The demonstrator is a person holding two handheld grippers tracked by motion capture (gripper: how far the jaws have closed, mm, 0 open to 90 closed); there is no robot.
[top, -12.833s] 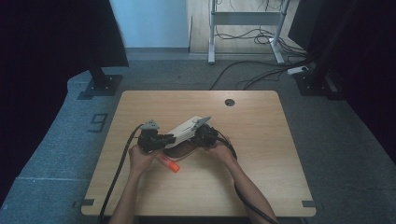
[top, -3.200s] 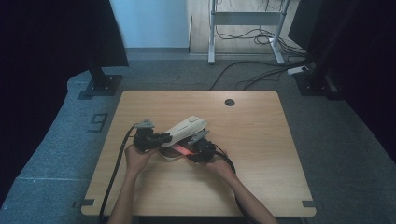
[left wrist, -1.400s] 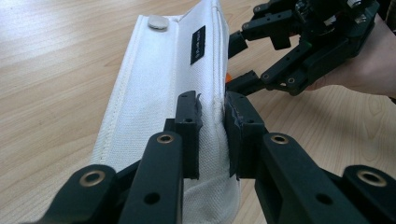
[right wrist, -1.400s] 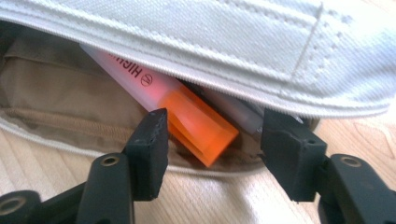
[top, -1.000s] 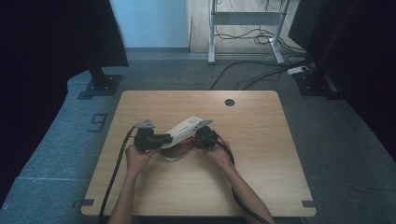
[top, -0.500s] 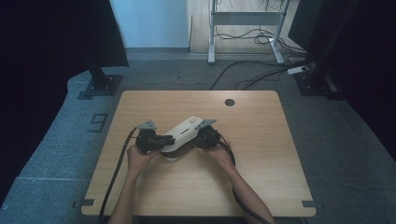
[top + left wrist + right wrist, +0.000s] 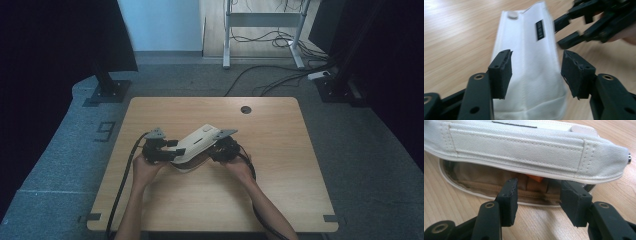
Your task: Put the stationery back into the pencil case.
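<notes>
A white fabric pouch lies slantwise on the wooden table, its flap raised over the open mouth. An orange thing shows inside against the tan lining. My left gripper is at the pouch's near-left end. Its jaws have just been opening and now stand on either side of the pouch, the pads off the cloth. My right gripper faces the open mouth from the right. Its jaws have also just been opening, with nothing gripped between its pads. In the left gripper view the right gripper shows beyond the pouch.
A round cable hole sits near the table's far edge. A cable trails from the left gripper over the table's near-left edge. Beyond the table are a black stand base, a metal frame and floor cables.
The orange bit seen at the pouch's near edge a second ago is no longer visible from above. The right gripper has shifted slightly along the pouch. The left hand has stayed put.
</notes>
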